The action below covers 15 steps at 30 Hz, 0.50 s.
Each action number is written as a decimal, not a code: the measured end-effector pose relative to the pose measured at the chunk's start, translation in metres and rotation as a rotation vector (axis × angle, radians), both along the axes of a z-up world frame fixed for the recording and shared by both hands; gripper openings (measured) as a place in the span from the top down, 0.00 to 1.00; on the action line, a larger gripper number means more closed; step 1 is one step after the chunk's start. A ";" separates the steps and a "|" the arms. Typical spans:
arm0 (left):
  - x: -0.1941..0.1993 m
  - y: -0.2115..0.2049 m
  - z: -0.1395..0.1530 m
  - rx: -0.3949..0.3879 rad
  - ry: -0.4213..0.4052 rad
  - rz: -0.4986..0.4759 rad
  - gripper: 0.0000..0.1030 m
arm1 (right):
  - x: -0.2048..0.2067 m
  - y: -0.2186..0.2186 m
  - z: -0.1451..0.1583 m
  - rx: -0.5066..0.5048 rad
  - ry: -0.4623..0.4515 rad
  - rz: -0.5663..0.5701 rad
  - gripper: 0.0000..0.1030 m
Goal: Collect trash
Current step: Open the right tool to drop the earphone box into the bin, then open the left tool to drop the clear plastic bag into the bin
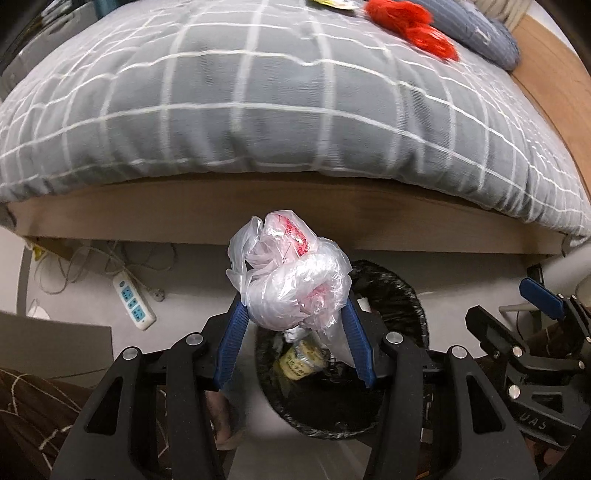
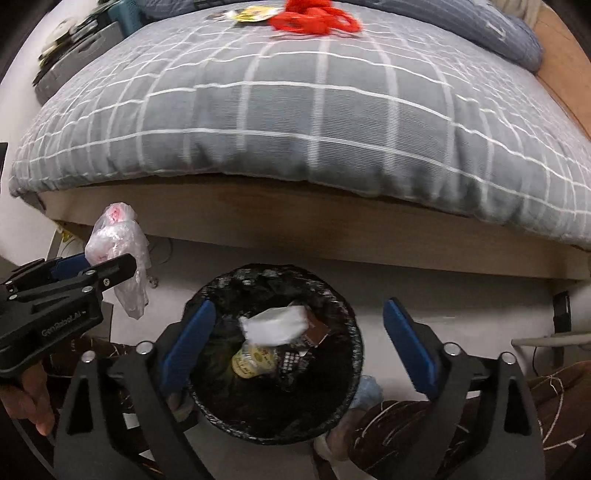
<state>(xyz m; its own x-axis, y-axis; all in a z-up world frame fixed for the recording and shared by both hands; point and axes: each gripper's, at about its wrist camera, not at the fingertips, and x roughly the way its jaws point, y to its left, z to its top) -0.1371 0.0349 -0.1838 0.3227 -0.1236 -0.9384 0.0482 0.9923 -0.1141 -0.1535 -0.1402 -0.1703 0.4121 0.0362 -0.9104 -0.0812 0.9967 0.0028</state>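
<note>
1. While the left gripper (image 1: 293,314) is clamped on a crumpled plastic bag (image 1: 290,273), clear with red print, the bag sits between its blue fingers (image 1: 232,343) above the near rim of the trash bin (image 1: 402,291).
2. In the right wrist view the same bag (image 2: 118,243) hangs from the left gripper (image 2: 92,267) to the left of the bin, clear of its rim.
3. The right gripper (image 2: 299,343) stands with its jaws wide apart and nothing between them, directly over the trash bin (image 2: 343,306).
4. The bin is lined with a black bag and holds a white crumpled paper (image 2: 275,326), a yellow-labelled container (image 2: 253,360) and a brown wrapper (image 2: 316,332).
5. The bin stands on the floor just in front of the bed's wooden side board (image 2: 332,236).
6. On the grey checked duvet (image 1: 277,110), near its far edge, lie a red item (image 1: 413,26) and a yellow packet (image 2: 255,13).
7. A white power strip (image 1: 133,304) lies on the floor left of the bin, under the bed's edge.
</note>
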 end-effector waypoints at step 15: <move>0.007 -0.072 -0.005 -0.013 0.013 -0.124 0.51 | -0.009 -0.095 0.007 -0.017 -0.028 -0.193 0.07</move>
<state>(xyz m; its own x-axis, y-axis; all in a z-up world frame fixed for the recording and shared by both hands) -0.1302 -0.0367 -0.1887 0.2920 -0.1739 -0.9405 0.1693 0.9772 -0.1281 -0.1628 -0.2356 -0.1630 0.4347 -0.0608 -0.8985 0.1114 0.9937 -0.0133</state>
